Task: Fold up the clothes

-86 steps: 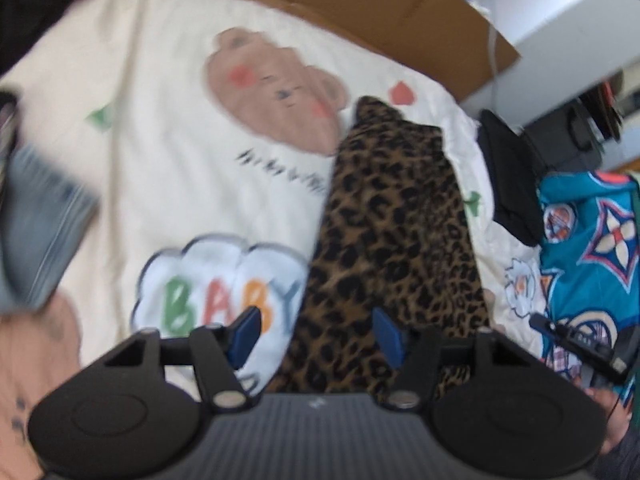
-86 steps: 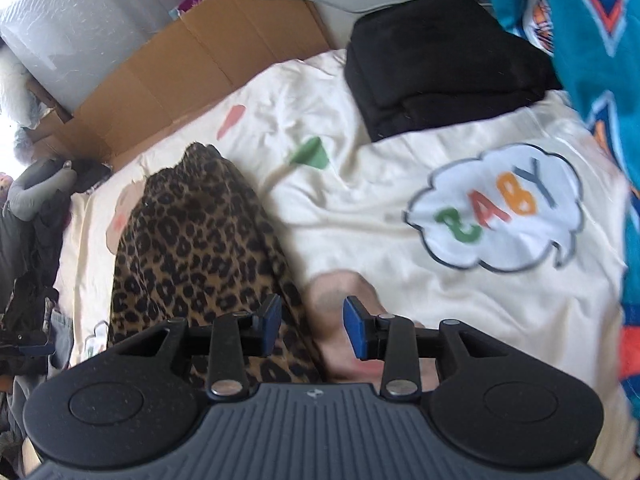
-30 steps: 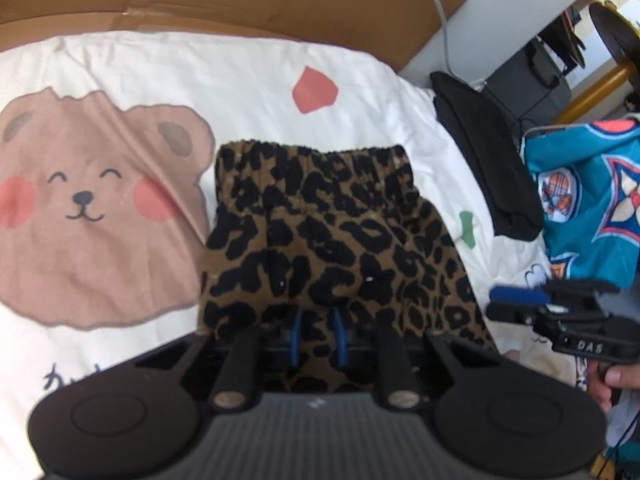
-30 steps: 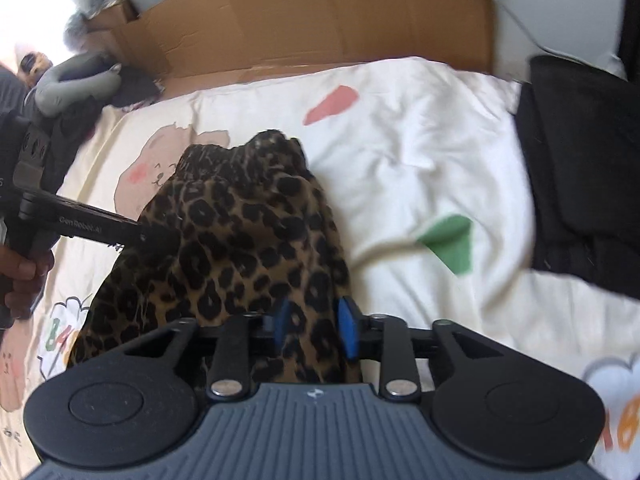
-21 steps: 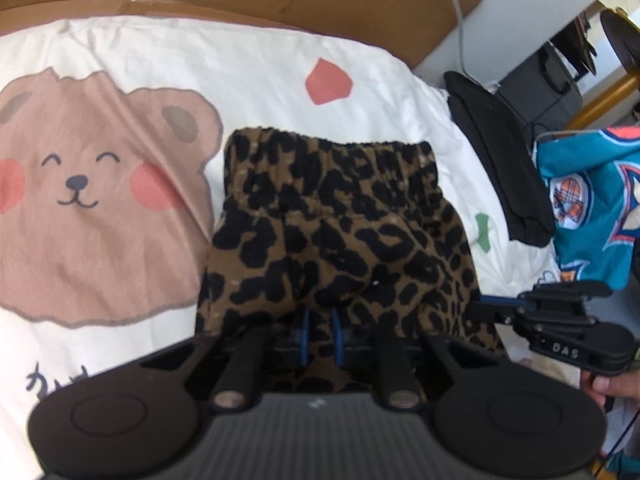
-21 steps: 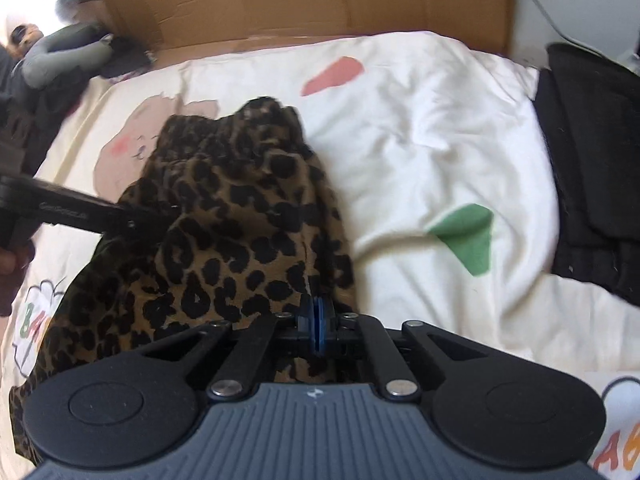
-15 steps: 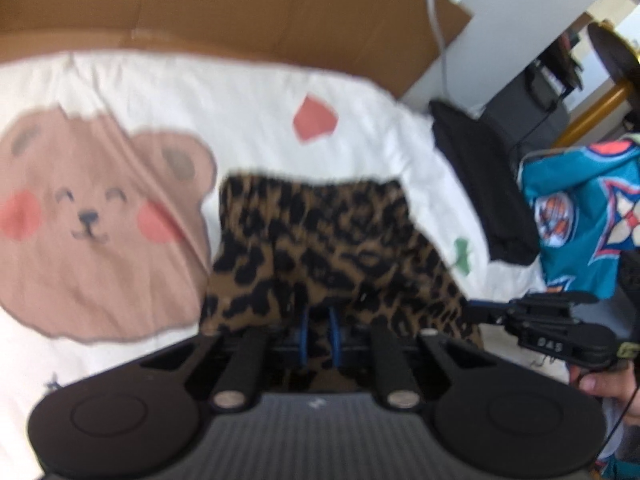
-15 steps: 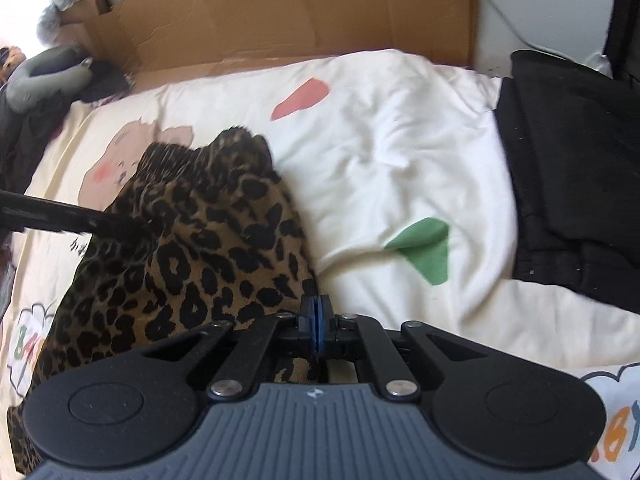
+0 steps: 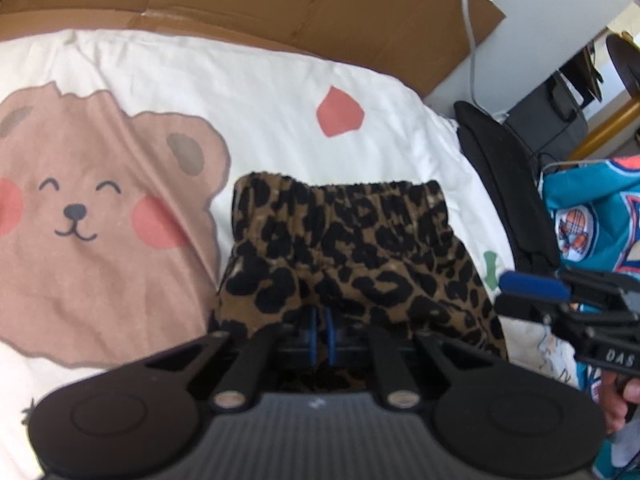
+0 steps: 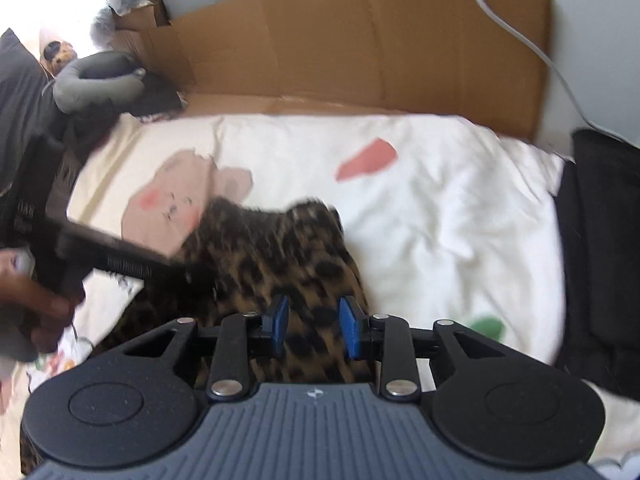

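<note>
Leopard-print shorts [image 9: 344, 256] lie on a white bear-print blanket [image 9: 260, 92], waistband at the far end. My left gripper [image 9: 320, 334] is shut on the shorts' near fabric; it shows as a dark arm from the left in the right wrist view [image 10: 120, 260]. My right gripper [image 10: 314, 326] is open just above the shorts [image 10: 280, 264], near their right edge. It also shows at the right in the left wrist view [image 9: 532, 292], beside the shorts.
Brown cardboard [image 10: 360, 40] stands behind the blanket. A folded black garment [image 10: 600, 240] lies at the blanket's right. A teal patterned garment [image 9: 592, 224] is further right. A grey neck pillow [image 10: 96, 84] sits at the far left.
My right gripper was shut on the shorts' edge and has now opened and let go. My left gripper stays shut on the shorts, which have been drawn toward the waistband.
</note>
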Demonstrator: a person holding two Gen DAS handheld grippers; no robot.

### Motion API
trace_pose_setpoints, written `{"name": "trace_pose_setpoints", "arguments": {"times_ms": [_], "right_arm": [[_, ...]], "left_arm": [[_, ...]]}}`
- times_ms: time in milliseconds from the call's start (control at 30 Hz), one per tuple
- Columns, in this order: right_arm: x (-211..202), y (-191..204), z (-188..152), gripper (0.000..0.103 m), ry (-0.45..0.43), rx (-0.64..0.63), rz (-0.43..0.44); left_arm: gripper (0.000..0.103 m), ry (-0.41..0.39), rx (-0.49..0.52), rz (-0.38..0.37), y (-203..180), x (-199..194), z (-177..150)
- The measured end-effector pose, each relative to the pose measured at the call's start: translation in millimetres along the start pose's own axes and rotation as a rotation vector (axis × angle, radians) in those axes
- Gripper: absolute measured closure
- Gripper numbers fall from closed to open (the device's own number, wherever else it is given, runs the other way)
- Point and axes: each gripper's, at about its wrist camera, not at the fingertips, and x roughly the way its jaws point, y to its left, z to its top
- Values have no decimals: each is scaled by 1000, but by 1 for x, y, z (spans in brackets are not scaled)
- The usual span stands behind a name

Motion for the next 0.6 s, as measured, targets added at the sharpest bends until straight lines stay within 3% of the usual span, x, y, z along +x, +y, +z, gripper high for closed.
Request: {"name": "trace_pose_setpoints", "arguments": {"times_ms": [133,333,433,600], "right_arm": [[21,11,20,72,-14,-21,49],[50,7,29,76,41,-22,28],[58,-1,29,83,58,8,23],[70,-15,24,84,87,60,16]], "left_arm": [[97,-22,-5,-11,-3,-11,1],[98,-108,12,-98,-18,-36,0],[97,-75,33,-105,-26,-21,3],[98,-23,12,-78,-23,13,6]]}}
